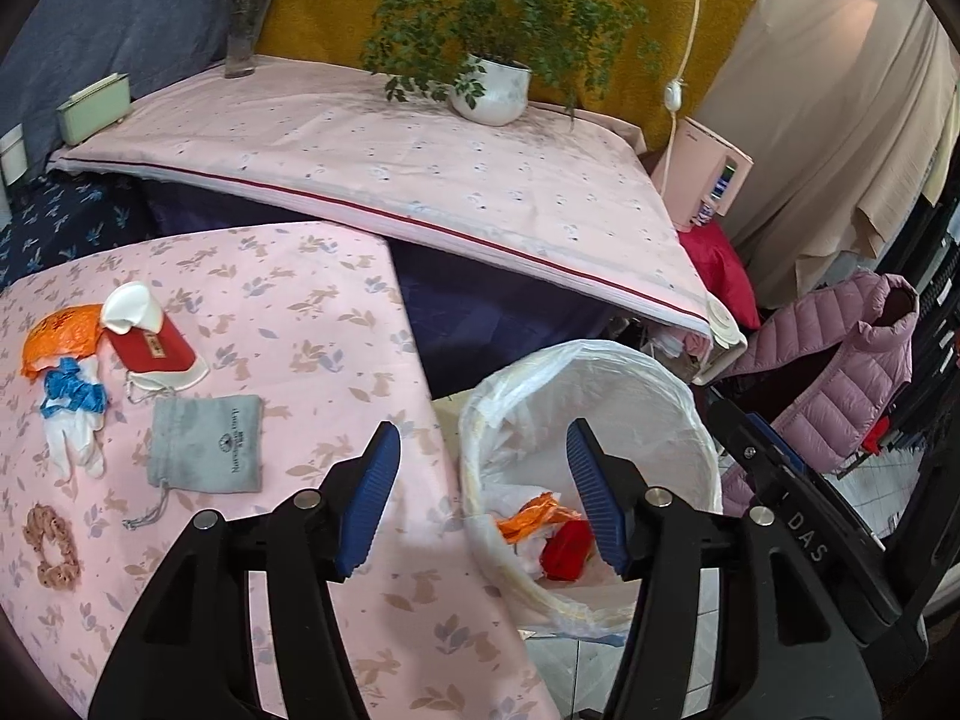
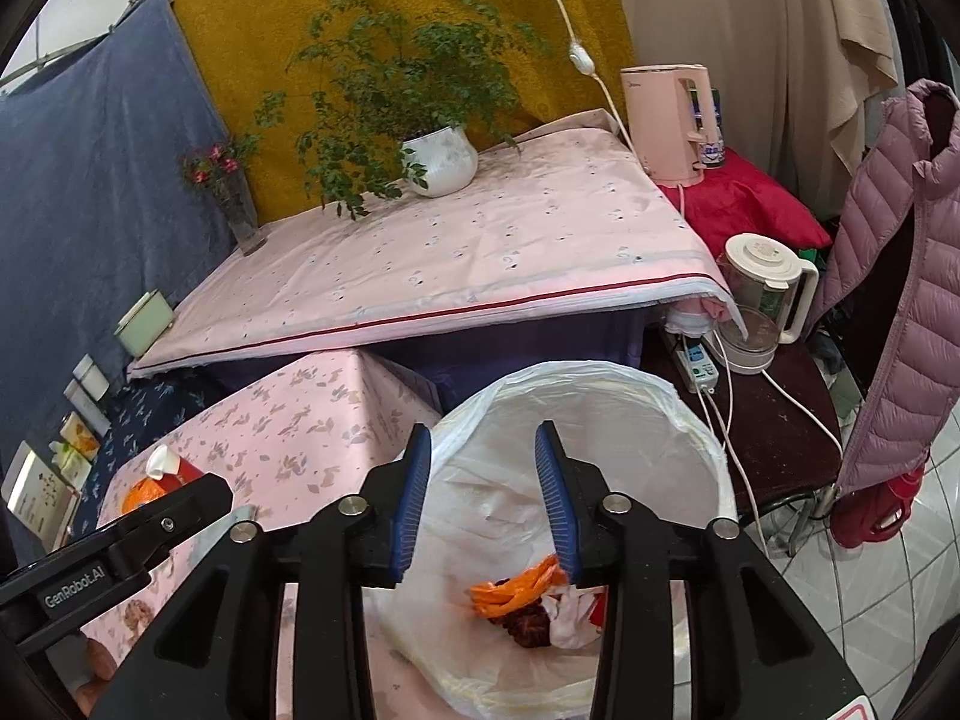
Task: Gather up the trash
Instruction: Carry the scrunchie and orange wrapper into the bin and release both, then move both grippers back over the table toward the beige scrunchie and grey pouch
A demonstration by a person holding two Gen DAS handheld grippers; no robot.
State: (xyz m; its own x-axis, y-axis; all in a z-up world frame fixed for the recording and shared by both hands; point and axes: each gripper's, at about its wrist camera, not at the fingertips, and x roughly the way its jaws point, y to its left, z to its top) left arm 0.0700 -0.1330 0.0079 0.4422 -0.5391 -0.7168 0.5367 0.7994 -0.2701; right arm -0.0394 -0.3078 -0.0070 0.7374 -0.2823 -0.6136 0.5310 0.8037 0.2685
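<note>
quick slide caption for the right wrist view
Open right gripper above the lined trash bin, orange wrapper and other scraps already inside.

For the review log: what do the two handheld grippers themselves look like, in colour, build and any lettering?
Both grippers, left and right, match: black plastic two-finger frames with silver round pivot bolts and ribbed blue finger pads. White lettering "GenRobot.AI" marks the left gripper's side, seen from the right wrist; "DAS" shows on the right one's. No hands or sleeves show.
</note>
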